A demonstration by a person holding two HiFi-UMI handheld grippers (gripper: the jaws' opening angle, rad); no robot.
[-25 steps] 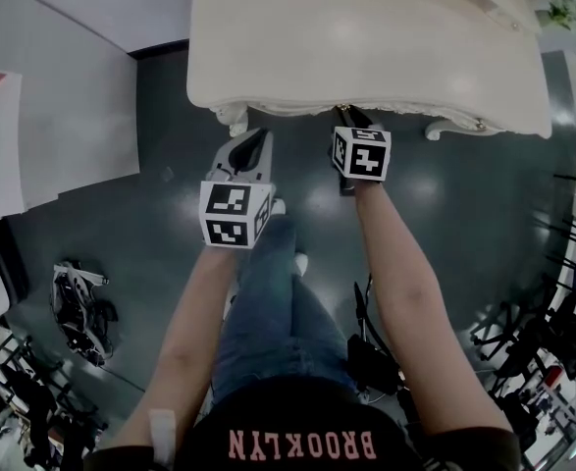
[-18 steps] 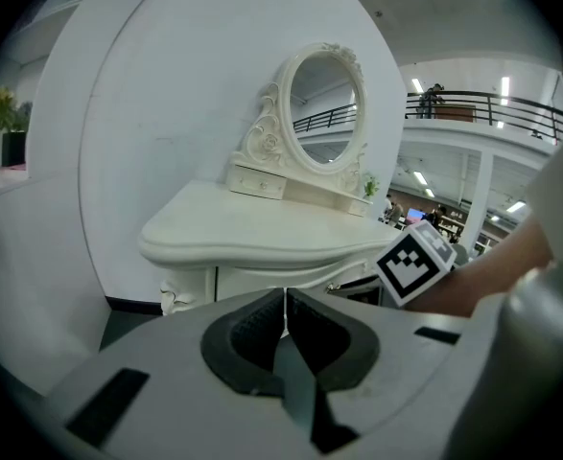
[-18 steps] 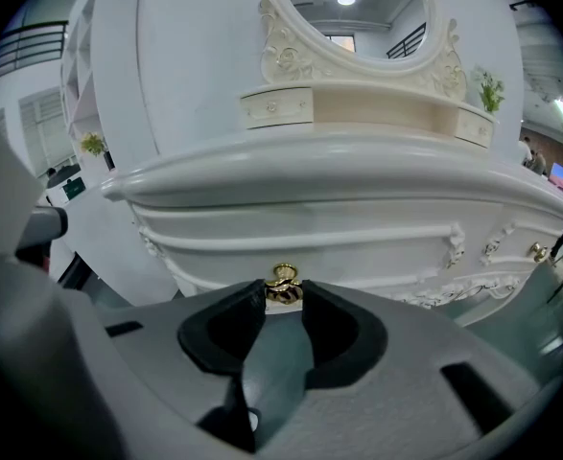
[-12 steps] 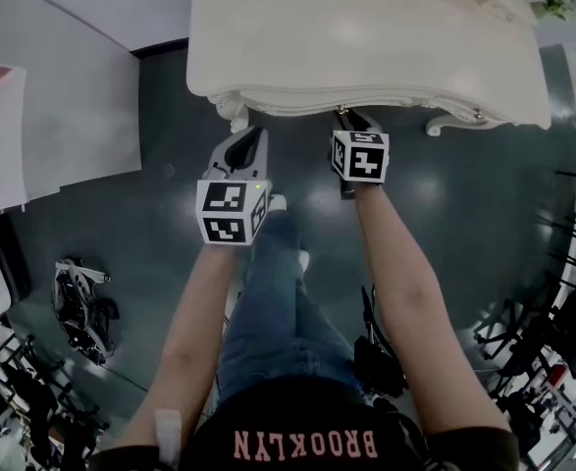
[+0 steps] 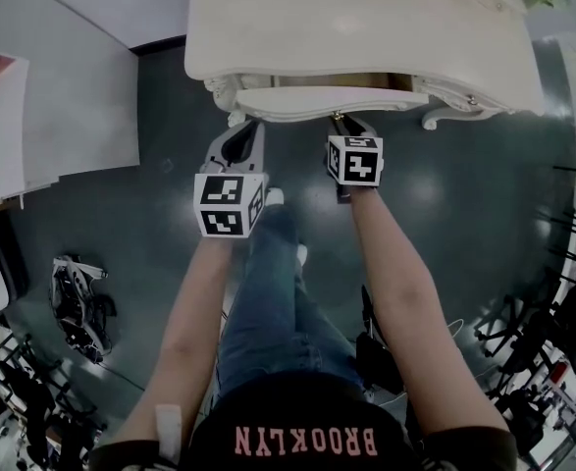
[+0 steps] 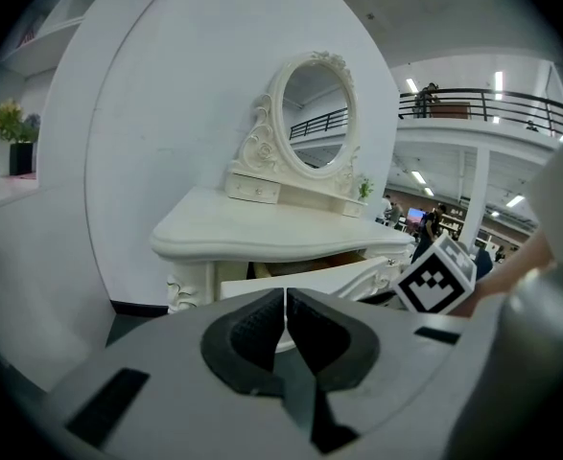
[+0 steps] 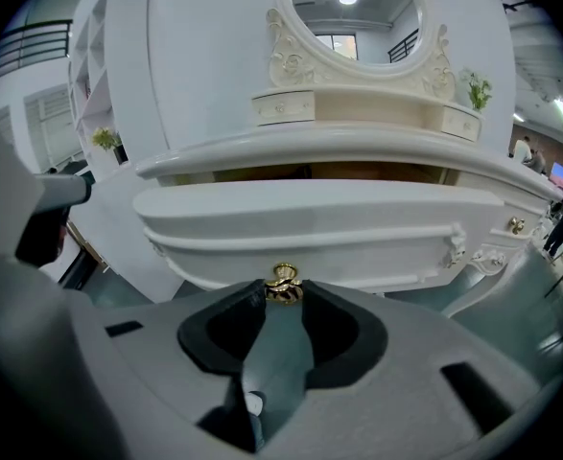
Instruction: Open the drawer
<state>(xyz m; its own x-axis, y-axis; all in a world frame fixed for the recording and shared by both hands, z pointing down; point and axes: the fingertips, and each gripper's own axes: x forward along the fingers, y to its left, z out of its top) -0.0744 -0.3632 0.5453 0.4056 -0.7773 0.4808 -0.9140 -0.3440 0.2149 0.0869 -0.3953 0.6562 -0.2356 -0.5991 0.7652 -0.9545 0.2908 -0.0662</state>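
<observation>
A white dressing table (image 5: 366, 27) stands ahead of me. Its curved drawer (image 5: 322, 101) juts out a little from under the top, and the same drawer (image 7: 319, 228) fills the right gripper view, with a dark gap above its front. My right gripper (image 5: 344, 118) is shut on the small gold knob (image 7: 283, 284) at the middle of the drawer front. My left gripper (image 5: 251, 130) hangs beside it to the left, near the table's left leg. In the left gripper view its jaws meet, and this gripper (image 6: 286, 300) holds nothing.
An oval mirror (image 7: 358, 8) with small drawers stands on the tabletop. Carved table legs (image 5: 236, 116) reach the dark floor. White wall panels (image 5: 62, 96) are at the left. Equipment clutter (image 5: 81, 302) lies on the floor behind me on both sides.
The drawer has slid out from under the tabletop toward me, drawn by the right gripper on its knob. The left gripper has drifted back a little too.
</observation>
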